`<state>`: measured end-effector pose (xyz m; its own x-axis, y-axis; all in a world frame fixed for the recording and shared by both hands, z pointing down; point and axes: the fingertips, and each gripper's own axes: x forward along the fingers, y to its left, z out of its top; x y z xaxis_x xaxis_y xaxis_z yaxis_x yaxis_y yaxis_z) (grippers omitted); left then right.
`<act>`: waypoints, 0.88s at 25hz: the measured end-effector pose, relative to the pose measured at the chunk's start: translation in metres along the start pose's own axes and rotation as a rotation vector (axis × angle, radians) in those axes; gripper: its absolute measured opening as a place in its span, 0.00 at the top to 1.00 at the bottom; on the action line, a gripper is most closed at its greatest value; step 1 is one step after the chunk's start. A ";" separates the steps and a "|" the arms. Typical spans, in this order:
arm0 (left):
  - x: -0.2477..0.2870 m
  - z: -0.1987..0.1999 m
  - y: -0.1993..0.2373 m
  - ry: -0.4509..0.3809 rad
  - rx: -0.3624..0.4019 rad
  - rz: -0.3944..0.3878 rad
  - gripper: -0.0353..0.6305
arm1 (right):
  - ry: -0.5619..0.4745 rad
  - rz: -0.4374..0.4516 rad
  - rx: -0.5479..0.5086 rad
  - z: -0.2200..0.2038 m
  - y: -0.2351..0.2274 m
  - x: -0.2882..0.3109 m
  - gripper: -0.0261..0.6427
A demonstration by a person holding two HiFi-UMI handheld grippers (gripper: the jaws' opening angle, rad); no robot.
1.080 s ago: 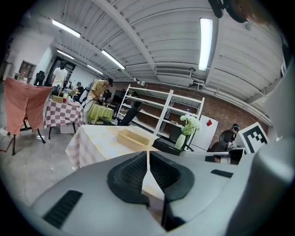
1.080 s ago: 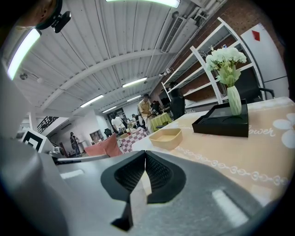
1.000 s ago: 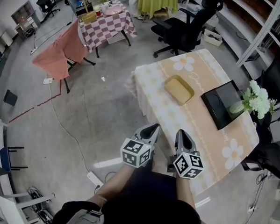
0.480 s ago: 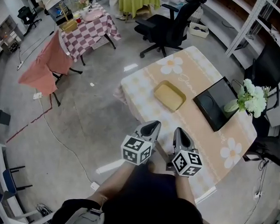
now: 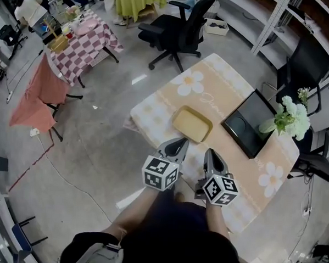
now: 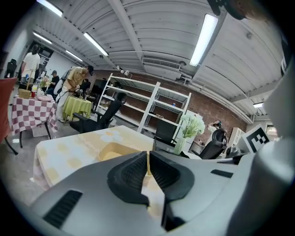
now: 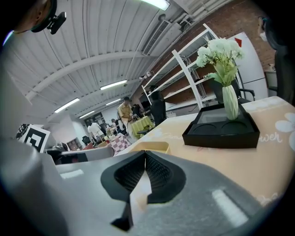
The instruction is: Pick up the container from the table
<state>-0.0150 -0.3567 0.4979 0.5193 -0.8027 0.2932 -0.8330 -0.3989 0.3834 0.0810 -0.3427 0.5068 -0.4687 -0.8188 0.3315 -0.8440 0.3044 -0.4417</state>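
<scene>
1. While both grippers ride side by side at the bottom of the head view, the table point(image 5: 154, 108) with its flowered cloth sits much closer beneath them than a second ago.
2. The container point(image 5: 192, 124), a shallow yellow tray, lies empty on the near half of the table. It has drawn in from well ahead to just beyond the gripper tips.
3. The left gripper point(image 5: 180, 142) has its jaws pressed together with nothing between them. Its own view shows the container's rim just past them.
4. The right gripper point(image 5: 211, 154) is likewise closed tight and empty, with the container just ahead and to its left.
5. A black tray point(image 5: 247, 124) and a vase of white flowers point(image 5: 288, 117) stand farther right, apart from the container.
6. The approach looks nearly finished, yet no grasp has begun. One pair of jaws would have to spread before taking the rim.
</scene>
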 end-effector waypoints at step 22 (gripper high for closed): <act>0.047 0.014 0.028 0.095 0.019 -0.129 0.91 | -0.006 -0.186 0.127 0.005 -0.026 0.041 0.94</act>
<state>-0.0166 -0.4120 0.5105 0.6373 -0.6992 0.3241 -0.7611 -0.5052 0.4067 0.0857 -0.3866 0.5275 -0.3063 -0.8579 0.4126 -0.8759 0.0842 -0.4750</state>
